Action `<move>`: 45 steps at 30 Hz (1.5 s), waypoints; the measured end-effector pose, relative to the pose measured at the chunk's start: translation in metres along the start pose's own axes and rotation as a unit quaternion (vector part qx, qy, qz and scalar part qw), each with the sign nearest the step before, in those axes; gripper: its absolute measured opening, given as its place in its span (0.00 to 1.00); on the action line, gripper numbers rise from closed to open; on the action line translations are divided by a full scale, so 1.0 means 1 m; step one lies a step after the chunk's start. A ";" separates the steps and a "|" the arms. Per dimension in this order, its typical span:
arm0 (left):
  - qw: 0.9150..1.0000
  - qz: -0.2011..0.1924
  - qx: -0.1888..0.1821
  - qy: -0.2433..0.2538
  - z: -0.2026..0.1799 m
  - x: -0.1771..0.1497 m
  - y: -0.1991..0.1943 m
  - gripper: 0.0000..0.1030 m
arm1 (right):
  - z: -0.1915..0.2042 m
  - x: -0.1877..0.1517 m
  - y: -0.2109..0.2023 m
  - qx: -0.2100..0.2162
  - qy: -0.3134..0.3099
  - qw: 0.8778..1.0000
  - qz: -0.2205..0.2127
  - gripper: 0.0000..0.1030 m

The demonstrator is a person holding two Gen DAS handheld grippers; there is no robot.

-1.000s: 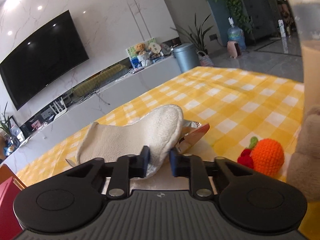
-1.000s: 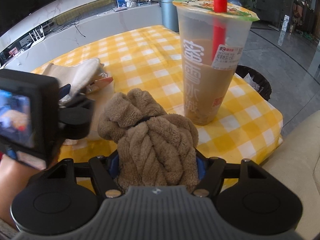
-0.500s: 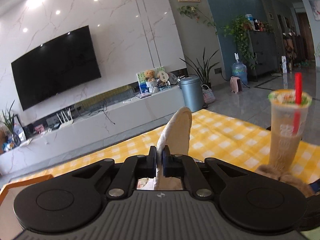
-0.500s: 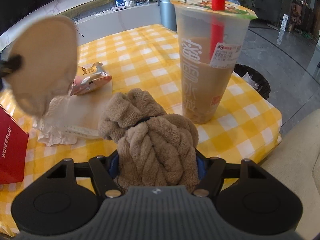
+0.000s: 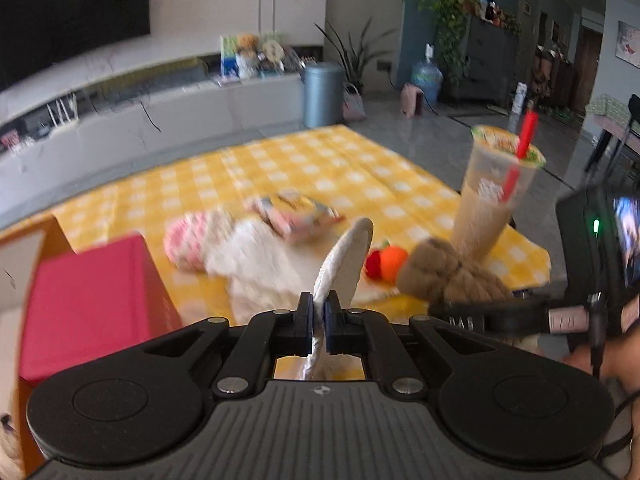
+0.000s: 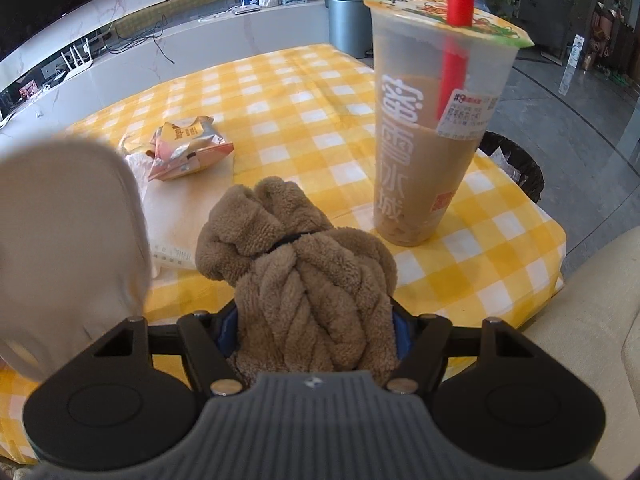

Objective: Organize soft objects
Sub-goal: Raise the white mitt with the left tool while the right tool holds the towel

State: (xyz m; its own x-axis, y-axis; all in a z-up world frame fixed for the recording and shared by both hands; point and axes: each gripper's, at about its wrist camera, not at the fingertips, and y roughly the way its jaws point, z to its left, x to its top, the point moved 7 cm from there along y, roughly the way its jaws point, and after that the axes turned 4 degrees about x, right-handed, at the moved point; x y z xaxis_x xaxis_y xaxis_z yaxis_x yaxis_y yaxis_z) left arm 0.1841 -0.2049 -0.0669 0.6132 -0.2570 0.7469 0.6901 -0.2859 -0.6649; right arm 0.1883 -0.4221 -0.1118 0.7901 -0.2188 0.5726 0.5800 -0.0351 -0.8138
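My left gripper (image 5: pixel 319 312) is shut on a cream fleece insole-shaped pad (image 5: pixel 346 260), held edge-on in the air above the yellow checked table. The pad also shows blurred at the left of the right wrist view (image 6: pixel 68 248). My right gripper (image 6: pixel 312 320) is shut on a brown twisted plush scrunchie (image 6: pixel 304 276), which rests low over the table's near edge; it also shows in the left wrist view (image 5: pixel 444 272). An orange and red crochet fruit (image 5: pixel 386 265) and a pink-and-white soft item (image 5: pixel 192 244) lie on the table.
A tall milk tea cup with a red straw (image 6: pixel 432 136) stands just beyond the scrunchie. A snack packet (image 6: pixel 188 148) lies on white paper (image 6: pixel 176 216). A red box (image 5: pixel 88 300) stands at the left. A black bin (image 6: pixel 516 168) sits beyond the table's right edge.
My left gripper closed on the cream pad, lifted it off the table and swung back and left, now above the red box side. My right gripper stayed still, holding the scrunchie.
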 end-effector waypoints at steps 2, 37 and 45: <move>1.000 0.007 -0.008 0.000 -0.004 -0.008 0.010 0.07 | 0.000 0.000 0.001 0.000 -0.002 1.000 0.002 0.67; 0.997 -0.016 -0.053 0.051 -0.044 -0.035 0.014 0.05 | 0.003 -0.001 -0.009 0.003 -0.008 1.000 -0.015 0.66; 0.997 -0.057 -0.036 0.023 -0.022 -0.010 -0.021 0.05 | 0.009 0.004 -0.022 -0.006 -0.018 0.999 -0.039 0.67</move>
State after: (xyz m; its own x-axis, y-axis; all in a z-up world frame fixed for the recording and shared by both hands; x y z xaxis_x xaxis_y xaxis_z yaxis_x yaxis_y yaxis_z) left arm 0.1549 -0.2170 -0.0604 0.5132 -0.2612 0.8176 0.7233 -0.3812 -0.5758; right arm 0.1804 -0.4132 -0.0912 0.7492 -0.1804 0.6373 0.6378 -0.0630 -0.7676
